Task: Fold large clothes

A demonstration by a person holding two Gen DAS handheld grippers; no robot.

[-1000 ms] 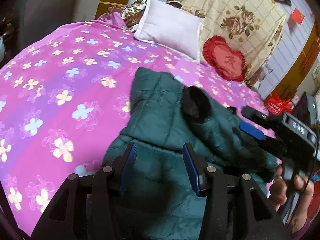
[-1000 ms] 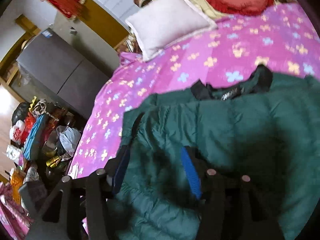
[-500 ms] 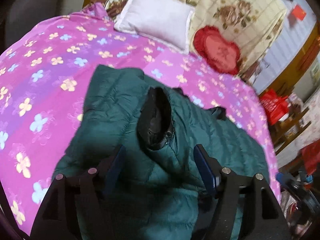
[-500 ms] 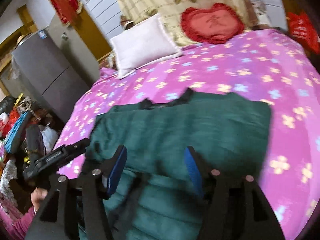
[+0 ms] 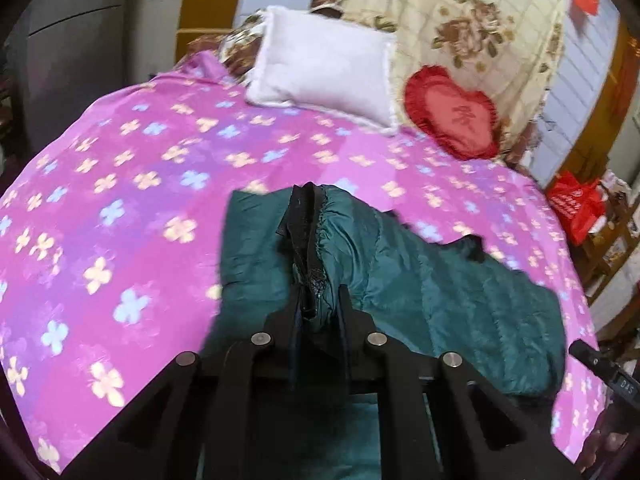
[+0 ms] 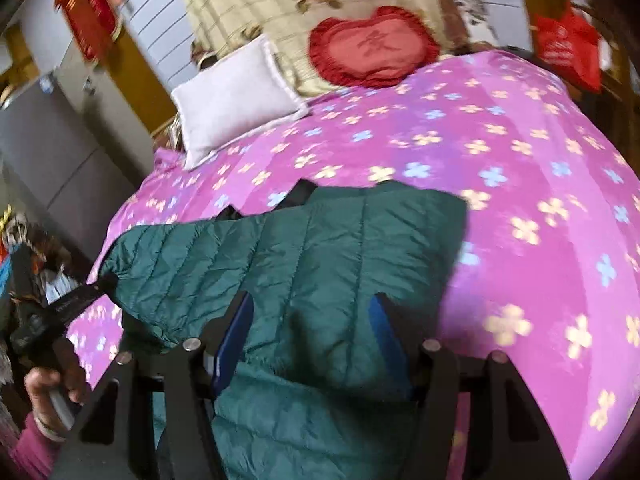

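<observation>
A dark green quilted down jacket lies across the near part of a pink flowered bedspread. In the left wrist view my left gripper is shut on the jacket's sleeve cuff, a green sleeve end with a black lining, which stands up between the fingers. The rest of the jacket spreads to the right. My left gripper also shows in the right wrist view at the jacket's left end. My right gripper is open above the jacket's middle, holding nothing.
A white pillow, a red heart cushion and a cream flowered blanket lie at the head of the bed. A grey cabinet stands on the left, red bags on the right.
My left gripper has closed on the sleeve cuff that stood between its open fingers. My right gripper has drawn back and stays open over the jacket.
</observation>
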